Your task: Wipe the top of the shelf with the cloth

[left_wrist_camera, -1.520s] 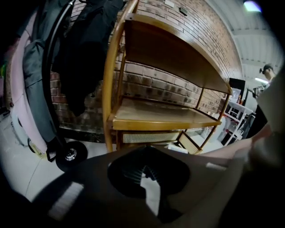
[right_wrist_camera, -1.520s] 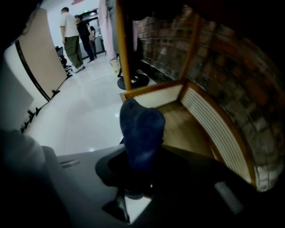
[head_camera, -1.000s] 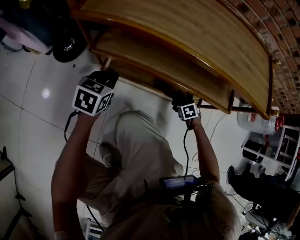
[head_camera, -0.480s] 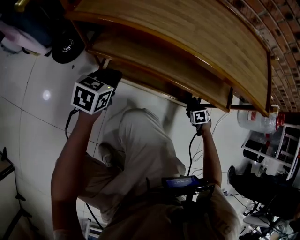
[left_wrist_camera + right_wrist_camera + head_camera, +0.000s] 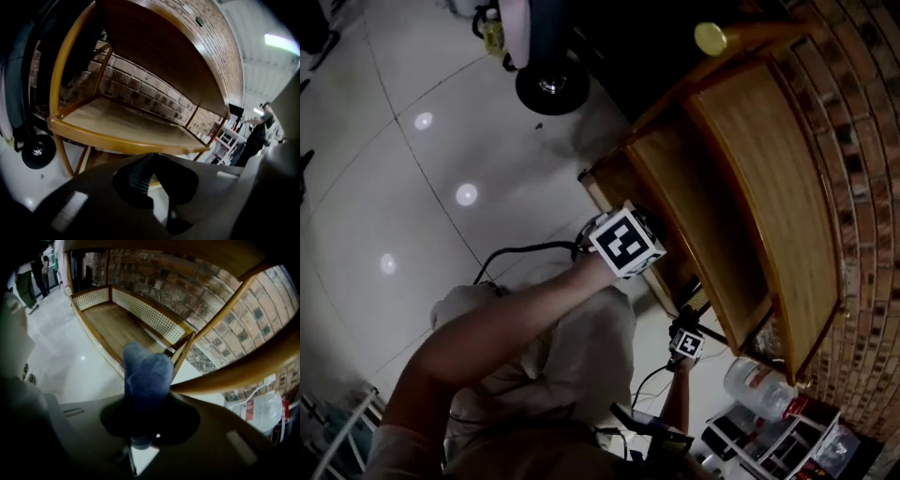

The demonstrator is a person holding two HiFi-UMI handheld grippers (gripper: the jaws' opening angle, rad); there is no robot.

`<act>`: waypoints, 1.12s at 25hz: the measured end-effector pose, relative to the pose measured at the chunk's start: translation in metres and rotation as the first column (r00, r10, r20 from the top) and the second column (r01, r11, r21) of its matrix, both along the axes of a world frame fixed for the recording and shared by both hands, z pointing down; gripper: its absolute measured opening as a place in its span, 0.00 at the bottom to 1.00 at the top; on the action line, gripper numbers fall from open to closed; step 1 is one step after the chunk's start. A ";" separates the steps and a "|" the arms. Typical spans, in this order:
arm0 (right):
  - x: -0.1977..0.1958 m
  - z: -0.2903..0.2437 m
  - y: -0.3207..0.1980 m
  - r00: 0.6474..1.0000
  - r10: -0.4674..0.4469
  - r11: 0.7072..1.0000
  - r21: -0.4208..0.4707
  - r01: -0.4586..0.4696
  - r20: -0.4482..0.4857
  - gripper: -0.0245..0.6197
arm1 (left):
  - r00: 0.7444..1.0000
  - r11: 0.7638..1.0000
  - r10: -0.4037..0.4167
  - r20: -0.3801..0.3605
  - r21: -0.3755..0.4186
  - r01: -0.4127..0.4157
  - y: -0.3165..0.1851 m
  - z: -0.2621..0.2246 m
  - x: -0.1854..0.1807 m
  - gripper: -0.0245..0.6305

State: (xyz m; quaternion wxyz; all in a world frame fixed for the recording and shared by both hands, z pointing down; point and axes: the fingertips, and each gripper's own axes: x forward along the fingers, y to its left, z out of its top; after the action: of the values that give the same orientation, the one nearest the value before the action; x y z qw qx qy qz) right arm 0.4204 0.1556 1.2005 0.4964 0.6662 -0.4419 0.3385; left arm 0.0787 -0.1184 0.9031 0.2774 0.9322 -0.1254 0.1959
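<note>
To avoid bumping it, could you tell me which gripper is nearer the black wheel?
Left. The left gripper is at the shelf end toward the wheel; the right gripper, holding the cloth, is at the opposite end.

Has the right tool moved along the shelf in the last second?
Yes. Along the shelf, the right tool, gripping the cloth, has slid toward the end by the plastic bottle.

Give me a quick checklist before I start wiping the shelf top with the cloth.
1. Grip on cloth by right gripper: ok.
2. Contact of cloth with shelf top: not ok, it sits low by a lower tier.
3. Things on shelf top: ok, none seen.
4. State of left gripper: ok, shut and empty.
5. Way up for right gripper: cannot tell.
</note>
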 end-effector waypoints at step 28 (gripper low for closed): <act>-0.363 -0.629 -0.090 0.871 -0.327 0.941 0.206 0.267 0.366 0.19 | 0.980 0.987 -0.062 0.188 0.156 0.033 0.150 -0.441 -0.244 0.04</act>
State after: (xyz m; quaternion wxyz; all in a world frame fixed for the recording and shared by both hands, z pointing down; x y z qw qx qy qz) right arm 0.0571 0.0659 0.5717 0.3918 0.5432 -0.6542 0.3514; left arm -0.1651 0.0312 0.4618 0.1967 0.9240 -0.1886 0.2684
